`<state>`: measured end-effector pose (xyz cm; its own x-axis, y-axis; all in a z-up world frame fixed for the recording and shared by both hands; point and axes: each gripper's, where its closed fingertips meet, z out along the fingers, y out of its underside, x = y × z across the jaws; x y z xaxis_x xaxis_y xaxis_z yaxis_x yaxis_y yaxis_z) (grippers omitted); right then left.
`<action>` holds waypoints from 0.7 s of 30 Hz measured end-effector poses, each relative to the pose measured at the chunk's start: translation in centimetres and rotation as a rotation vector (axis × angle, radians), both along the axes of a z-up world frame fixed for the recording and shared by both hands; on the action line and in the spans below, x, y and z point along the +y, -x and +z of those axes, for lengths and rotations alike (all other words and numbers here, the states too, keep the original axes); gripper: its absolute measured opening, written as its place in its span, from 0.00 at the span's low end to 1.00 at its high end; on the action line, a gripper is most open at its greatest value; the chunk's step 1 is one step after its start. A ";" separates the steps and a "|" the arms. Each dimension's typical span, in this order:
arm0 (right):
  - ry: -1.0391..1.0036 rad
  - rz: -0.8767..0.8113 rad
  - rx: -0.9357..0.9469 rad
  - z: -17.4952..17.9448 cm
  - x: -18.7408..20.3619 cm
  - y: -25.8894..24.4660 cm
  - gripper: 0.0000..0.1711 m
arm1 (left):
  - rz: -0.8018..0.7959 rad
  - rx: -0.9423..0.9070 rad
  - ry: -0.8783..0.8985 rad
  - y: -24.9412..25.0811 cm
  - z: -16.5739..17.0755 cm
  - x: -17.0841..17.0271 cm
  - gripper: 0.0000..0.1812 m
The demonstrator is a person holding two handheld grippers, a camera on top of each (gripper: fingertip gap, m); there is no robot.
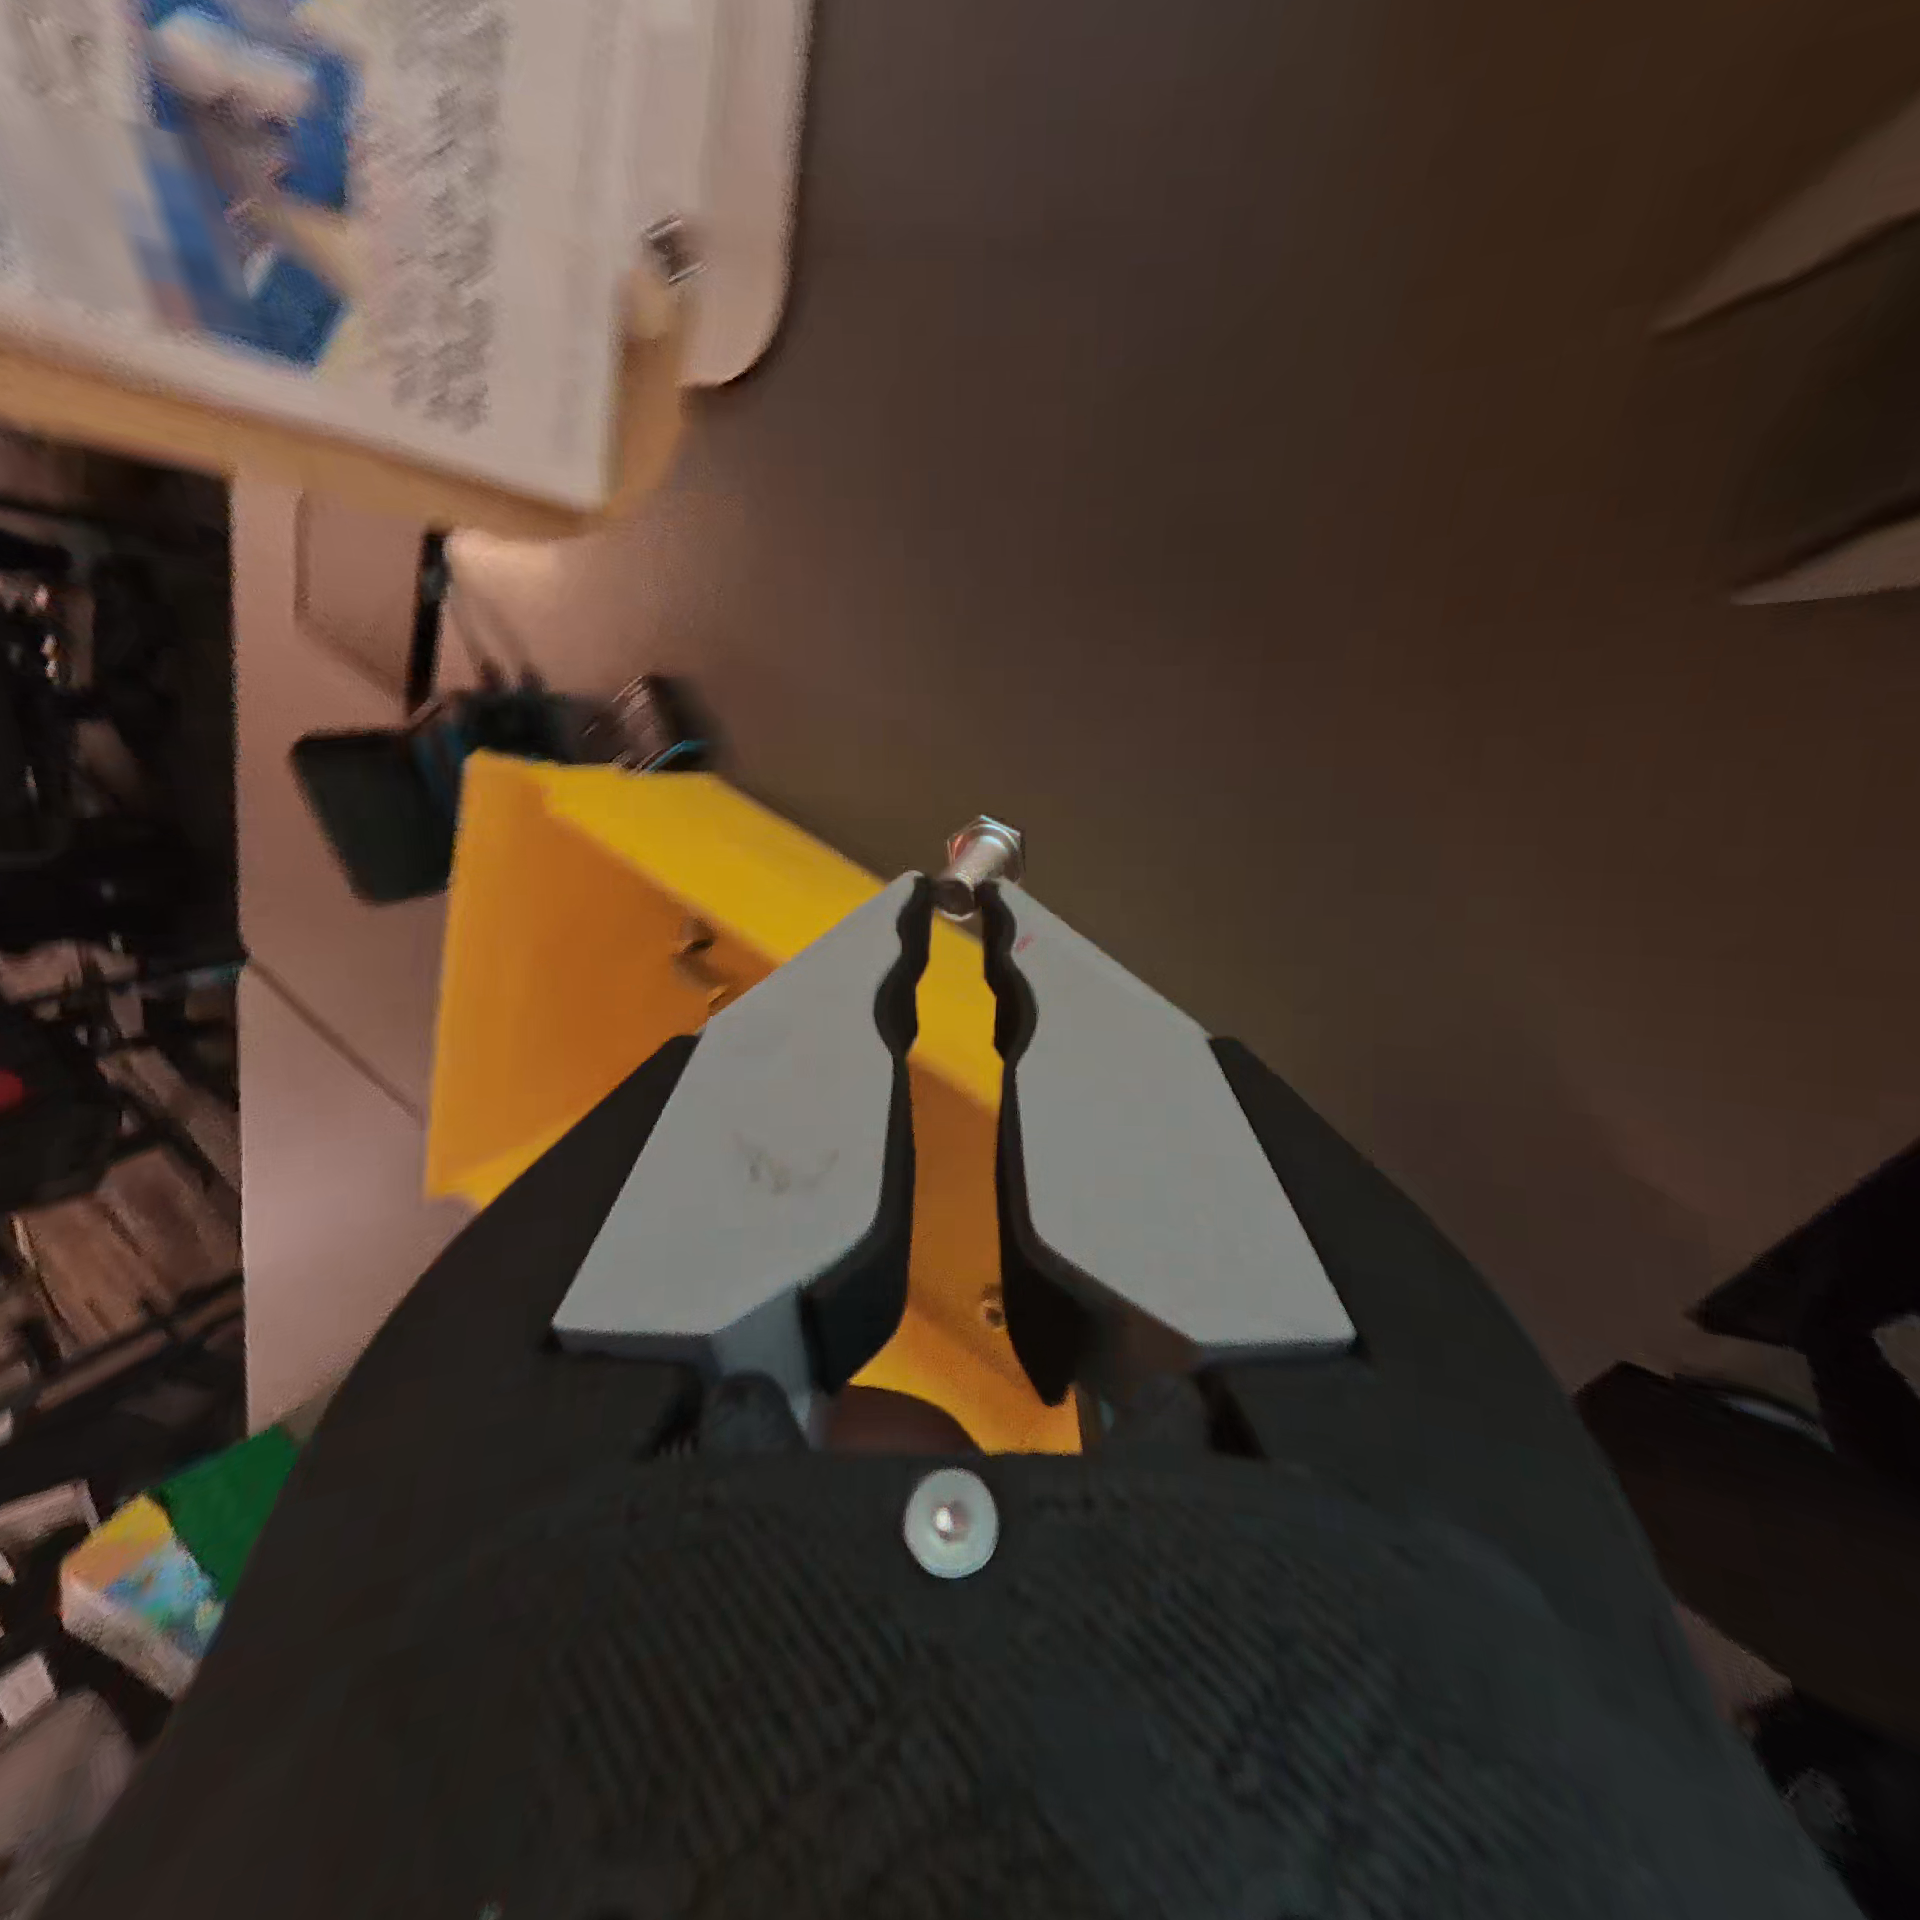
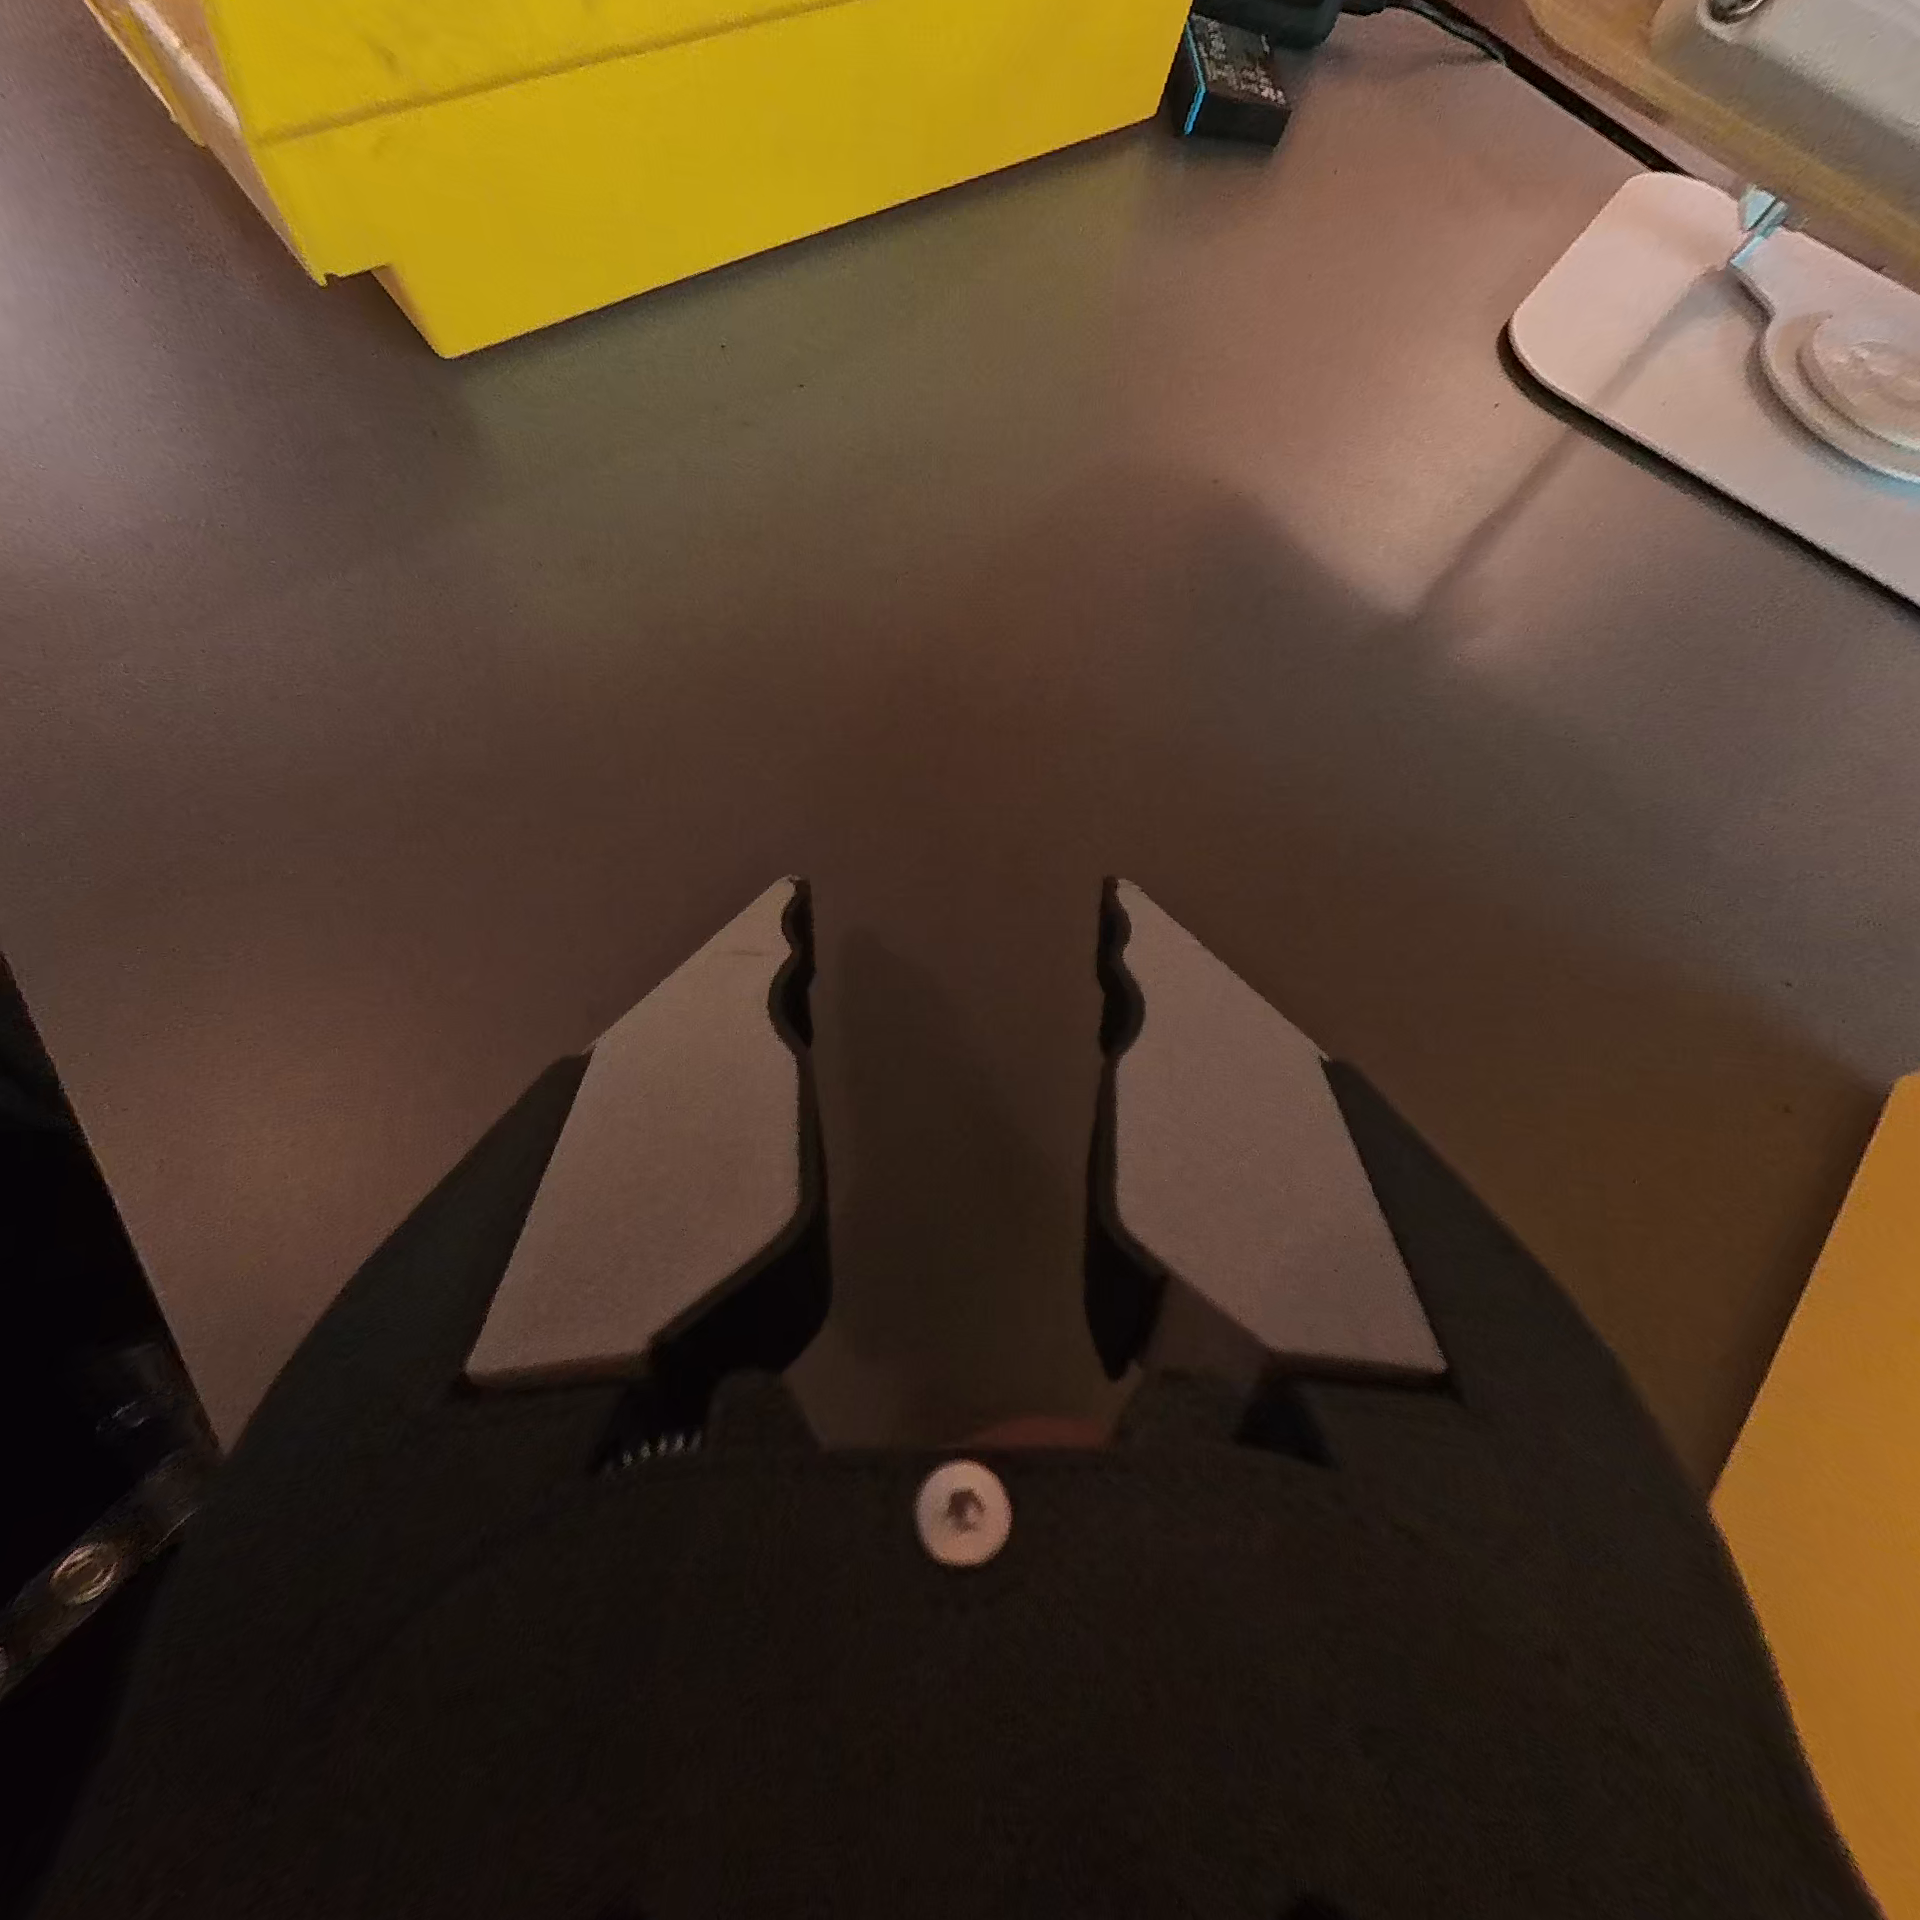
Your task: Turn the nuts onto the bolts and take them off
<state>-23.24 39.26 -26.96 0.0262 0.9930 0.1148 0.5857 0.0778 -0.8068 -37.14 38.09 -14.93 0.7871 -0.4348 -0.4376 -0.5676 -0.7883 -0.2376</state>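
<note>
In the left wrist view my left gripper (image 1: 954, 896) is shut on a silver bolt (image 1: 980, 860). The bolt sticks out past the fingertips, and a nut or the bolt head sits at its far end. The gripper holds it in the air above the dark table, with a yellow bin (image 1: 623, 935) behind and below. In the right wrist view my right gripper (image 2: 954, 914) is open and empty, low over the bare brown table (image 2: 935, 623). No nut or bolt shows in the right wrist view.
A yellow bin (image 2: 675, 156) stands at the far left of the right wrist view, and another yellow edge (image 2: 1839, 1455) at the right. A white tray (image 2: 1714, 364) lies far right. A black box (image 2: 1231, 78) sits behind the bin. A printed paper sheet (image 1: 312, 208) and black holder (image 1: 384, 800) show at left. The gap from one gripper's tips to the other's is roughly 20 centimeters.
</note>
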 end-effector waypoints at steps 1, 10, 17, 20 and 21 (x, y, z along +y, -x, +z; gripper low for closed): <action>-0.004 -0.003 0.007 0.1 0.1 -0.1 0.31 | -0.038 -0.005 0.020 -1.7 -0.9 -0.1 0.04; -0.018 -0.013 0.037 0.6 0.2 -0.5 0.30 | -0.172 -0.023 0.080 -8.2 -6.7 -0.9 0.04; -0.021 -0.007 0.040 0.6 0.1 -0.5 0.30 | -0.156 -0.041 0.164 -7.9 -10.4 -1.5 0.04; -0.022 -0.007 0.040 0.6 0.1 -0.5 0.30 | -0.145 -0.040 0.174 -7.4 -11.2 -1.3 0.04; -0.023 -0.007 0.039 0.6 0.1 -0.5 0.30 | -0.143 -0.056 0.171 -7.4 -11.2 -1.3 0.04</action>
